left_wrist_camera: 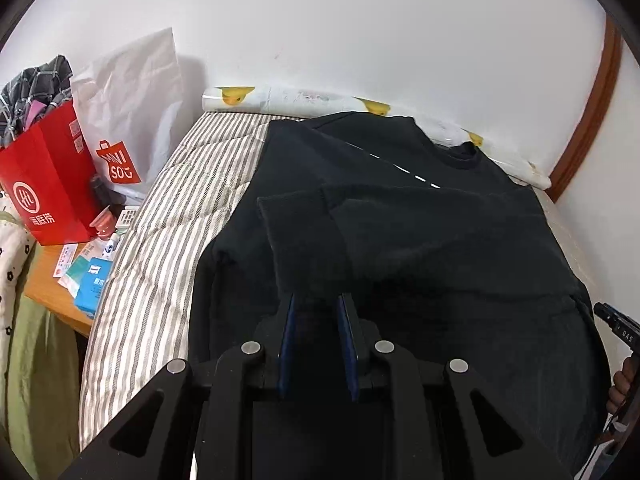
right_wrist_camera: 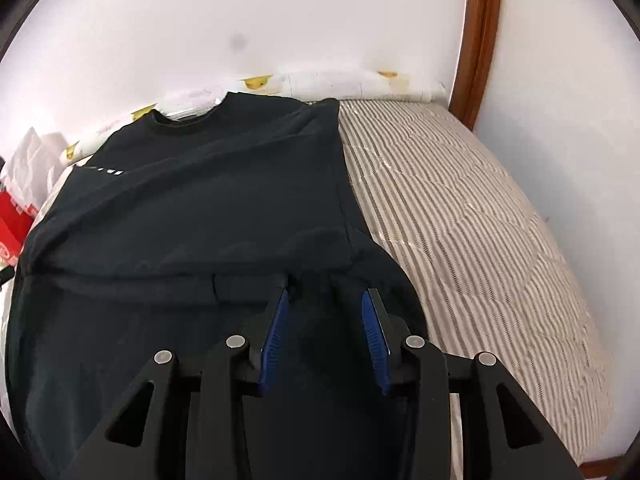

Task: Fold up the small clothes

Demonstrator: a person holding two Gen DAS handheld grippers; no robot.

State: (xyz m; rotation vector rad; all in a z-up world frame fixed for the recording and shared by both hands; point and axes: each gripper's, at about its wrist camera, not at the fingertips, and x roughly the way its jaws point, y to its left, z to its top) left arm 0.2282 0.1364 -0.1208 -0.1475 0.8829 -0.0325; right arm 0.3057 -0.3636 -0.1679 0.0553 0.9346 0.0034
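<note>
A black T-shirt [left_wrist_camera: 420,240] [right_wrist_camera: 200,200] lies flat on the striped bed cover [left_wrist_camera: 160,240] [right_wrist_camera: 460,220], its collar toward the wall. One sleeve [left_wrist_camera: 296,232] is folded inward over the body. My left gripper [left_wrist_camera: 318,298] hovers at the lower end of that sleeve, blue pads a little apart, with only dark cloth showing between them. My right gripper [right_wrist_camera: 328,294] is open over the shirt's lower right part near a folded edge, nothing between its pads. Part of the right gripper [left_wrist_camera: 616,324] and a hand [left_wrist_camera: 620,388] show at the left wrist view's right edge.
A red paper bag [left_wrist_camera: 44,188] and a white shopping bag [left_wrist_camera: 132,112] stand on a wooden side table [left_wrist_camera: 52,280] with small boxes, left of the bed. A duck-print roll [left_wrist_camera: 280,98] lies along the wall. A wooden frame [right_wrist_camera: 480,40] rises at the right.
</note>
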